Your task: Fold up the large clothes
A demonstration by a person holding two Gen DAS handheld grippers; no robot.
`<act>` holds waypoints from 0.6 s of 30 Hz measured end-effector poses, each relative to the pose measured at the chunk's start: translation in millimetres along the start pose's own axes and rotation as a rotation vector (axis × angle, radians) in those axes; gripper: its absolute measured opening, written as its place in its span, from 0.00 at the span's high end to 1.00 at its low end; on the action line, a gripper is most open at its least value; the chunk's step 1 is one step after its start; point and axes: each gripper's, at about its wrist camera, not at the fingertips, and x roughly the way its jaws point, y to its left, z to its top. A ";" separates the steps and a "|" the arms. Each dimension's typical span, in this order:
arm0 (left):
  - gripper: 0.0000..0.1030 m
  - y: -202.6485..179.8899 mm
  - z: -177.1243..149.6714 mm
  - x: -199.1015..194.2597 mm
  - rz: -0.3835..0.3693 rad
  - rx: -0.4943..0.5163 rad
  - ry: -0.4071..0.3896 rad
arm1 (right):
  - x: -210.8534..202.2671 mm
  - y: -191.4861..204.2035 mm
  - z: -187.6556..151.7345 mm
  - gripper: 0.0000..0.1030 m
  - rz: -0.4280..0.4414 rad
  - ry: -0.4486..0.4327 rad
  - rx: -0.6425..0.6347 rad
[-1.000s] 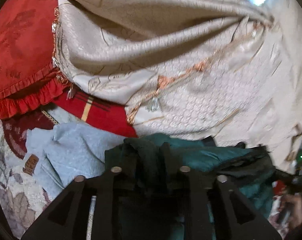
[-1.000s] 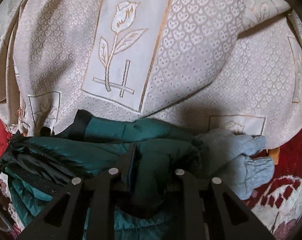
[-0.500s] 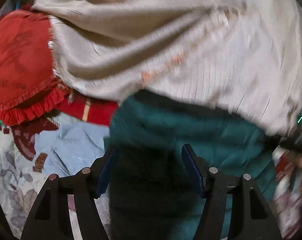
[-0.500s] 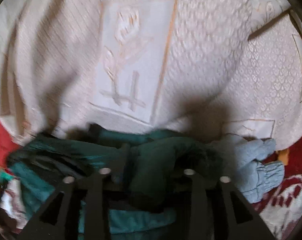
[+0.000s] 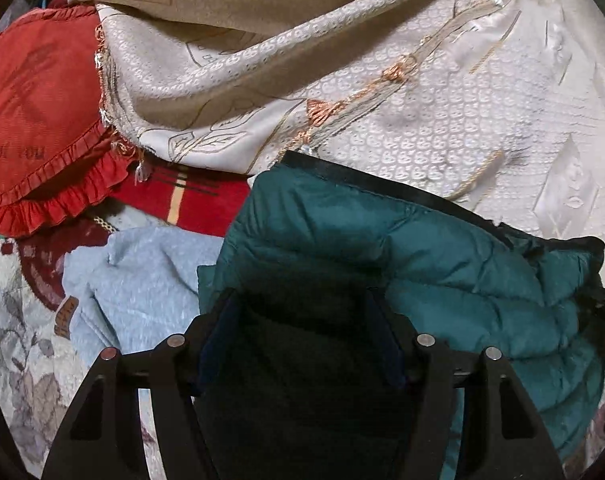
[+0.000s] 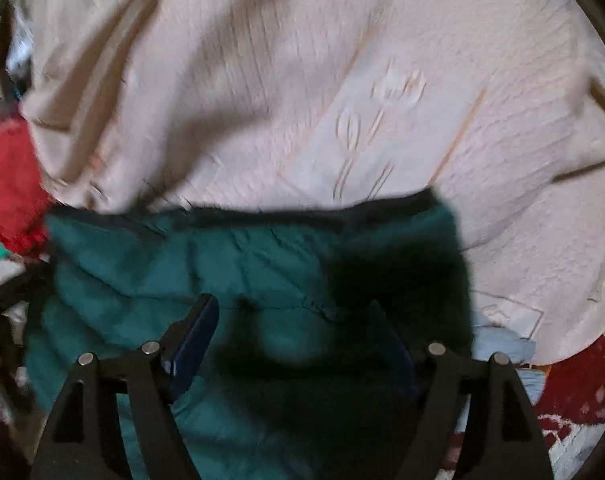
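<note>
A teal quilted jacket (image 5: 442, 264) with a black edge lies on the bed in front of a cream patterned cloth (image 5: 422, 92). My left gripper (image 5: 302, 308) is open, its jaws wide apart just above the jacket's near part. In the right wrist view, which is blurred, the same jacket (image 6: 182, 264) lies flat and spread. My right gripper (image 6: 294, 312) is open over it, holding nothing.
A light blue garment (image 5: 142, 280) lies left of the jacket, on a floral bedspread (image 5: 18, 352). A red ruffled cushion (image 5: 34, 120) and a red blanket (image 5: 190, 200) sit at the left. The cream cloth (image 6: 302, 80) fills the back. A red patterned cover (image 6: 578, 384) shows at the right.
Both grippers were shut on bunched jacket fabric a second ago. Both have opened and let go. The jacket now lies spread flat beneath them.
</note>
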 end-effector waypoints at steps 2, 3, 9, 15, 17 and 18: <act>0.56 -0.1 -0.2 5.6 0.018 0.010 -0.001 | 22.5 -4.9 0.5 0.22 -0.058 0.002 -0.003; 0.56 0.1 -0.1 7.7 0.022 0.012 -0.006 | 28.1 -7.0 -0.6 0.22 -0.066 0.000 0.003; 0.55 -4.5 -4.7 20.1 0.060 0.043 -0.035 | 61.3 -15.2 3.5 0.20 -0.098 0.017 0.055; 0.55 -5.7 -5.9 20.6 0.065 0.056 -0.035 | 40.8 -11.7 2.7 0.19 -0.081 0.002 0.089; 0.55 -5.2 -5.3 21.0 0.066 0.055 -0.034 | 16.3 -12.8 -3.9 0.19 -0.038 -0.039 0.128; 0.55 -5.4 -5.4 20.7 0.066 0.053 -0.034 | 7.1 -11.0 -6.9 0.19 -0.019 -0.051 0.132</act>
